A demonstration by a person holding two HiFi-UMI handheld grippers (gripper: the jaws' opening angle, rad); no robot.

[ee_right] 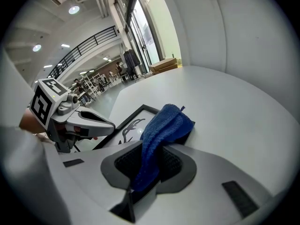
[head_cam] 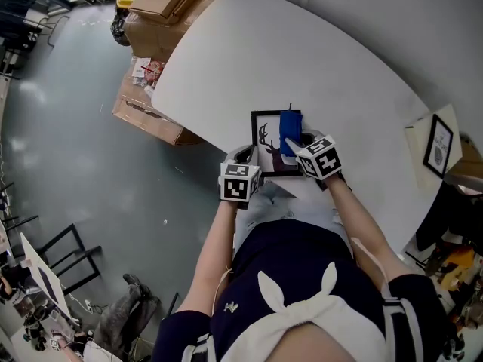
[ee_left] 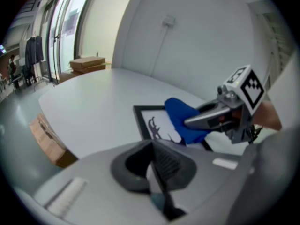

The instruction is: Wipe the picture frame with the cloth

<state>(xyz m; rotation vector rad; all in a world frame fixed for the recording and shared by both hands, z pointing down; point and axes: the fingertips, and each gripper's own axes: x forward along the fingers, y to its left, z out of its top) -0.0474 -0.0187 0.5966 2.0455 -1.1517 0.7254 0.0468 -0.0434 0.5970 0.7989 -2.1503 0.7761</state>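
Plainly in gripper views, right claw point(ee_right: 147, 165) pinching cloth point(ee_right: 165, 123), left claw point(ee_left: 153, 165) pressed together

Open-plan industrial office or lab hall. Head view: polished grey concrete floor point(head_cam: 83, 172) on the left, cardboard boxes point(head_cam: 162, 6) stacked at upper left, and a big white curved-edge table point(head_cam: 302, 74). Right gripper view, upper left: mezzanine railing point(ee_right: 89, 43), round ceiling lights point(ee_right: 73, 9), tall glazing point(ee_right: 140, 27) (people at workstations point(ee_right: 93, 84) far back, too small for detail).
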